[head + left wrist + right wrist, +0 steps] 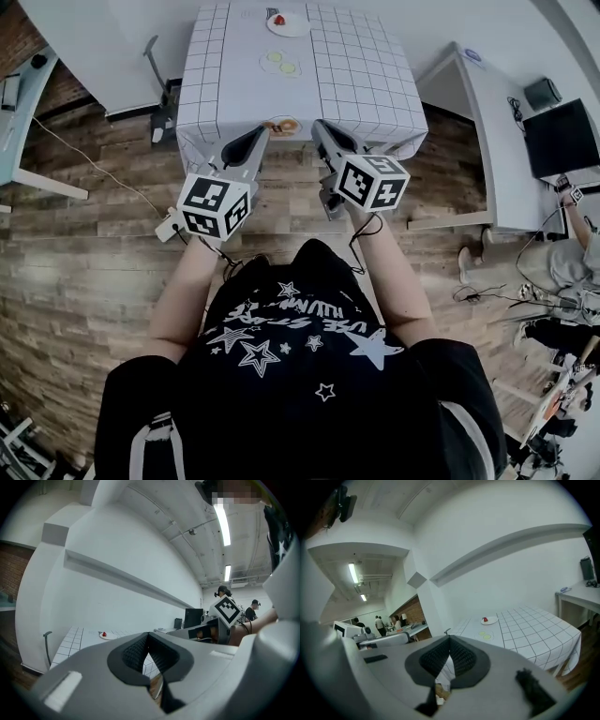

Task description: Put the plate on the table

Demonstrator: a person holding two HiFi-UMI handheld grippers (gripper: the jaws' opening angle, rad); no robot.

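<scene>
White cloth with a thin black grid covered the square worktop [366, 75]. The small white plate with orange food [274, 123] was right at its near edge, dead centre between the two claws. Honestly couldn't tell from the head view whether it was resting on the cloth or hanging just above it.

So the left claw [265, 133] came in from the near left with its tip at the plate's left rim, and the right claw [317, 127] mirrored it at the right rim. Both gripper views showed the ribbed black pads pressed together at the tips with no daylight between them. Both claws were clamped tight, and by the look of it each one was pinching a rim of that plate. Something brownish peeked out of the gap under the pads in each gripper view, too blurry to name.

Further back on the cloth sat a pale round plate with two yellow-green pieces [266, 66], around the middle. A white plate with a small red thing [295, 26] was by the far edge. Both were well apart from the held one.

Otherwise, a brown wood-plank floor [75, 253] ran all around, and a white desk with a black monitor [561, 136] stood off to the right.
</scene>
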